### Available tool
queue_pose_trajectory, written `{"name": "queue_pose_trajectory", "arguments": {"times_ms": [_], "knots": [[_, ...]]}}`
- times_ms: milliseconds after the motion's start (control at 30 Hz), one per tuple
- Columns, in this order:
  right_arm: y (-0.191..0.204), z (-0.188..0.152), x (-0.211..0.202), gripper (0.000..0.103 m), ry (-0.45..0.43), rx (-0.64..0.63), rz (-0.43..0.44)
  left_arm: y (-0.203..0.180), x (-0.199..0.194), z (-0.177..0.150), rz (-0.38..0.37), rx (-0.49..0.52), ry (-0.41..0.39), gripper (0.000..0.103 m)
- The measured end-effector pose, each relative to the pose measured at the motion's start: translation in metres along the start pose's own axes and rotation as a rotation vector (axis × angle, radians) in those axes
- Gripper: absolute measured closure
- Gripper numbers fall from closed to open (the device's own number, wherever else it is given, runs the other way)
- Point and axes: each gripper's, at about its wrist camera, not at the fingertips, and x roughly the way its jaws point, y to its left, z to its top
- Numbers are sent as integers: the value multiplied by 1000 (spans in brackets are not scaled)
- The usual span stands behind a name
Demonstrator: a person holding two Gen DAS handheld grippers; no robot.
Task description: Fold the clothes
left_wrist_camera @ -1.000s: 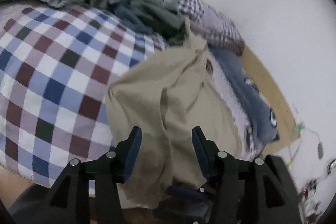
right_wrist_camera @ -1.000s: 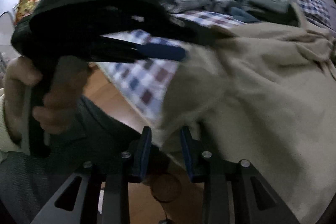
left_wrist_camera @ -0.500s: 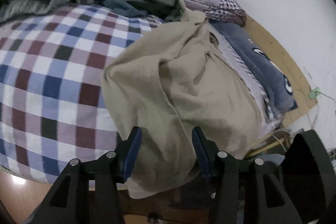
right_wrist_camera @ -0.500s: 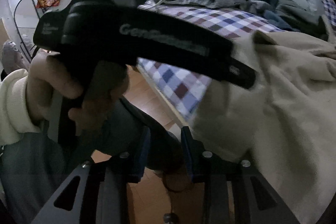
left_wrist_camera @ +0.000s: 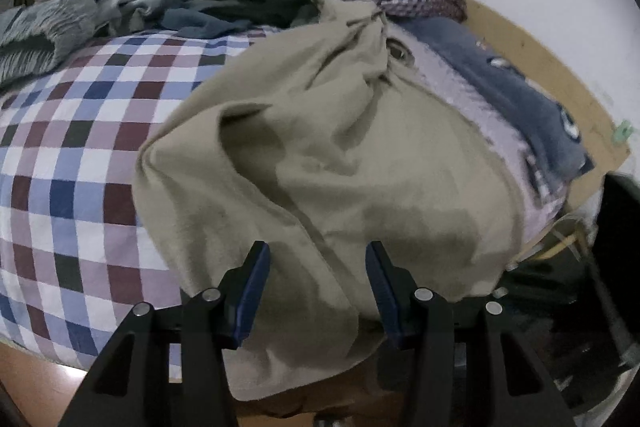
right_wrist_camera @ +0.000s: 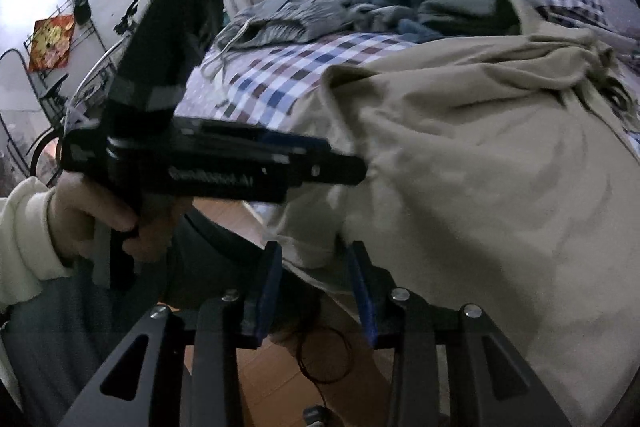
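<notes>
Beige garment (left_wrist_camera: 340, 155): soft, light, limp; grip hem at 6 o'clock. Left claw (left_wrist_camera: 318, 287), right claw (right_wrist_camera: 316, 291) spread.

The left gripper (left_wrist_camera: 318, 261) pointed forward toward twelve o'clock, its blue-padded fingers (left_wrist_camera: 256, 279) spread wide apart with nothing pinched between them. Seen from the right wrist camera, it lay level across nine o'clock, tips toward three o'clock, carried by the person's left hand (right_wrist_camera: 116, 223), which curled around the black handle below a cream sleeve (right_wrist_camera: 24, 227). The right gripper (right_wrist_camera: 316, 261) also aimed toward twelve o'clock, jaws parted, its fingers (right_wrist_camera: 270, 283) holding nothing.
</notes>
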Motion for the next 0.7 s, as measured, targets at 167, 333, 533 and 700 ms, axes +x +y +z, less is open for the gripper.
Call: {"name": "queue_pose_trajectory", "arguments": {"times_ms": [167,333,533,700], "knots": [[-6,-4,-20,66,-37,26,-16,-2,16,0,76,16,45,49],[-17,3,-25,66,-71,54,-48,0,19,-1,139,21,51,76],[-35,3,-43,65,-127,122,-112,25,0,-4,135,-66,27,99],[-44,3,-49,63,-155,177,-141,45,-30,-9,153,-130,-55,100]]}}
